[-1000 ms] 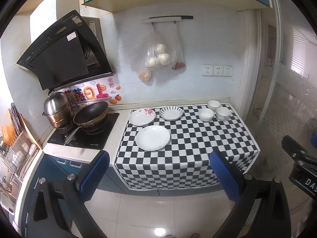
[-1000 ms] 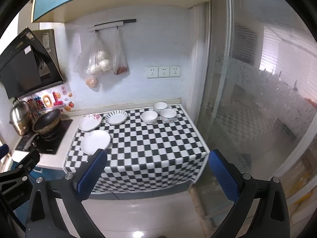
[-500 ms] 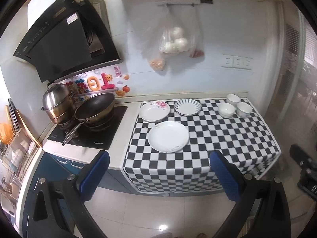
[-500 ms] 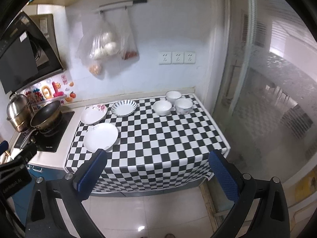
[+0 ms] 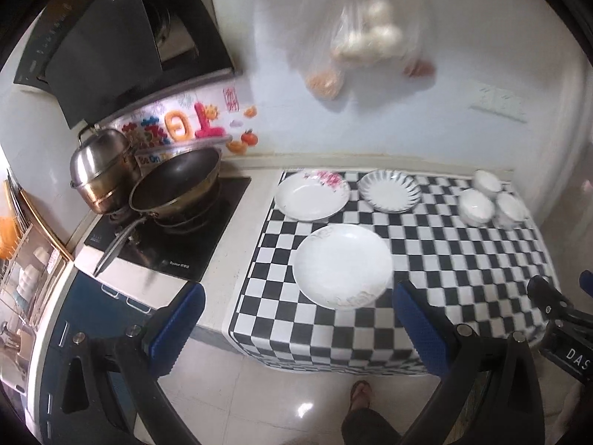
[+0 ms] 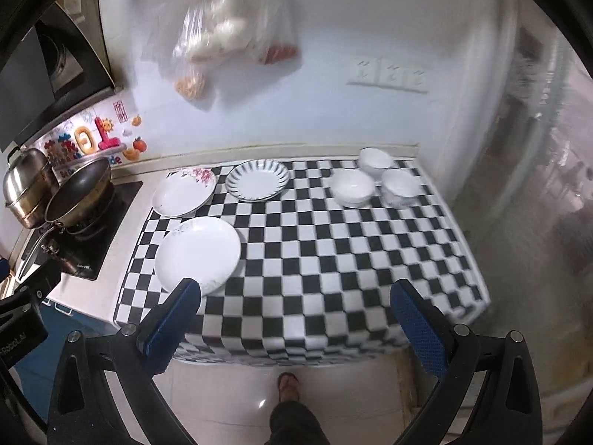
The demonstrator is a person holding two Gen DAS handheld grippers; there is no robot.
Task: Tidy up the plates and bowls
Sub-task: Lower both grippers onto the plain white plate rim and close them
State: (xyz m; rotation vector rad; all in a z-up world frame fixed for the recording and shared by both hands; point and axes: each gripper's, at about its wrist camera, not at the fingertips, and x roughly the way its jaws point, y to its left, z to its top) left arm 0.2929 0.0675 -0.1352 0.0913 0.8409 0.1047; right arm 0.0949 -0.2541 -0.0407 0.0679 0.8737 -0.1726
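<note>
Three white ceramic bowls (image 6: pixel 374 181) cluster at the far right corner of our black-and-white checkered tabletop (image 6: pixel 333 259); three round white plates (image 5: pixel 343 265) sit toward its left edge, one apparently flower-printed. Our left tool (image 5: pixel 296 320) and right tool (image 6: pixel 294 313) hover spread wide, holding nothing.

Glossy white plates (image 5: pixel 343 264); shiny metal pot (image 5: pixel 99 172); matt checkered cloth (image 6: pixel 333 259)

Three plates (image 5: pixel 343 265) lie at the left of the counter (image 5: pixel 463 259). Three bowls (image 5: pixel 478 207) cluster at its right rear. A stove (image 5: pixel 178 244) stands left of the counter.
</note>
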